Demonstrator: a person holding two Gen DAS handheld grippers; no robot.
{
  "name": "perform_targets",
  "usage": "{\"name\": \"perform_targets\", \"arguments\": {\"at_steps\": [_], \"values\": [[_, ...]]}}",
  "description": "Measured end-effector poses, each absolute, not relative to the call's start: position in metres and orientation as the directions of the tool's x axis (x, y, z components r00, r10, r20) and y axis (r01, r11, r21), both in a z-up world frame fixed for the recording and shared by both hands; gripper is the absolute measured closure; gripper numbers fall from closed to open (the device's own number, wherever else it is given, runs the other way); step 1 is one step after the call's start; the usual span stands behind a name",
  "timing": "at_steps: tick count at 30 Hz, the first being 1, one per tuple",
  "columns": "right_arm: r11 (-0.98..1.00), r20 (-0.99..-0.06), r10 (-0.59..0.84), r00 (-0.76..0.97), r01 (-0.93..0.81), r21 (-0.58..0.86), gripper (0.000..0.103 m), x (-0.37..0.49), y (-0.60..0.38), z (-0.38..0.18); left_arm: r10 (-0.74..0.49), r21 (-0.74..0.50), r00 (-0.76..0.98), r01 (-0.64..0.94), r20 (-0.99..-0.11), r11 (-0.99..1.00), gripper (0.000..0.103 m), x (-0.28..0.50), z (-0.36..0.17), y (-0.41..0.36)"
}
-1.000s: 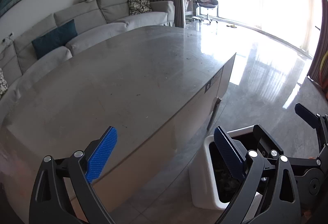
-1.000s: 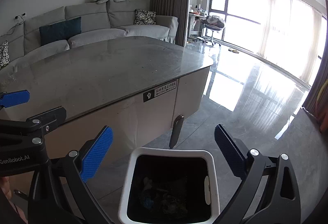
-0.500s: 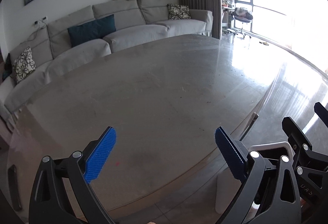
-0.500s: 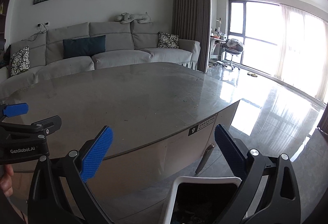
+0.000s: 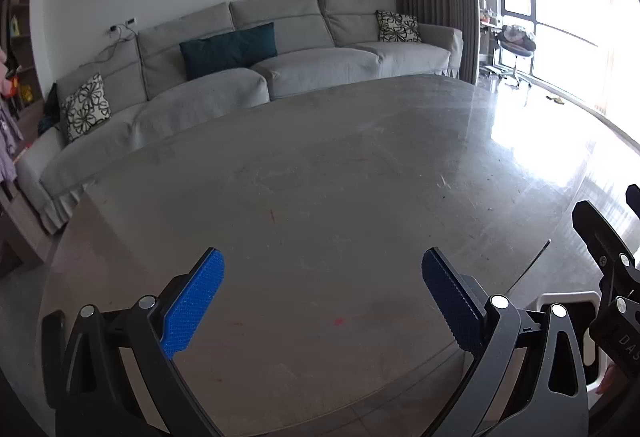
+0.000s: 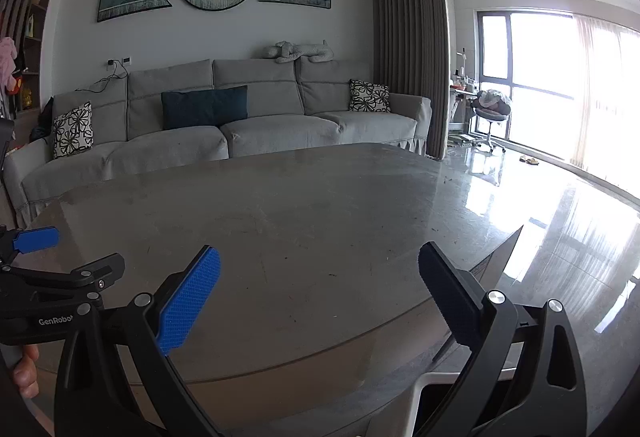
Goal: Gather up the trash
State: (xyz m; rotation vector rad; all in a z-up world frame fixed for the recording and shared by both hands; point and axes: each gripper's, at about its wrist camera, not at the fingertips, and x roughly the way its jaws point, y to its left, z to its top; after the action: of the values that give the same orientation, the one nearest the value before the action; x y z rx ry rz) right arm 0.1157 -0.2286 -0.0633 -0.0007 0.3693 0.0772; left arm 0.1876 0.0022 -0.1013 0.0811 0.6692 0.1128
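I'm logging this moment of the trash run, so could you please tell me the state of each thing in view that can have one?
left gripper: jaws wide open, nothing between them, above the table.
right gripper: jaws wide open, nothing between them.
trash bin: upright on the floor by the table's edge, no lid on it, contents out of sight.
table: top bare apart from small specks.
curtain: drawn aside from the window.

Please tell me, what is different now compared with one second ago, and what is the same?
Both grippers tilted up and away from the white bin: a second ago the right wrist view looked straight into it, now only its rim shows at the bottom edge. The left gripper and right gripper stayed open and empty. The table did not move.
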Motion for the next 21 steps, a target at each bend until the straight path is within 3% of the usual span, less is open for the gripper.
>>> {"name": "perform_targets", "arguments": {"at_steps": [21], "values": [[0.988, -0.358, 0.137, 0.924, -0.152, -0.016, 0.005, 0.123, -0.19, -0.063, 0.149, 0.08, 0.763, -0.127, -0.629, 0.989, 0.004, 0.184, -0.104, 0.031]]}}
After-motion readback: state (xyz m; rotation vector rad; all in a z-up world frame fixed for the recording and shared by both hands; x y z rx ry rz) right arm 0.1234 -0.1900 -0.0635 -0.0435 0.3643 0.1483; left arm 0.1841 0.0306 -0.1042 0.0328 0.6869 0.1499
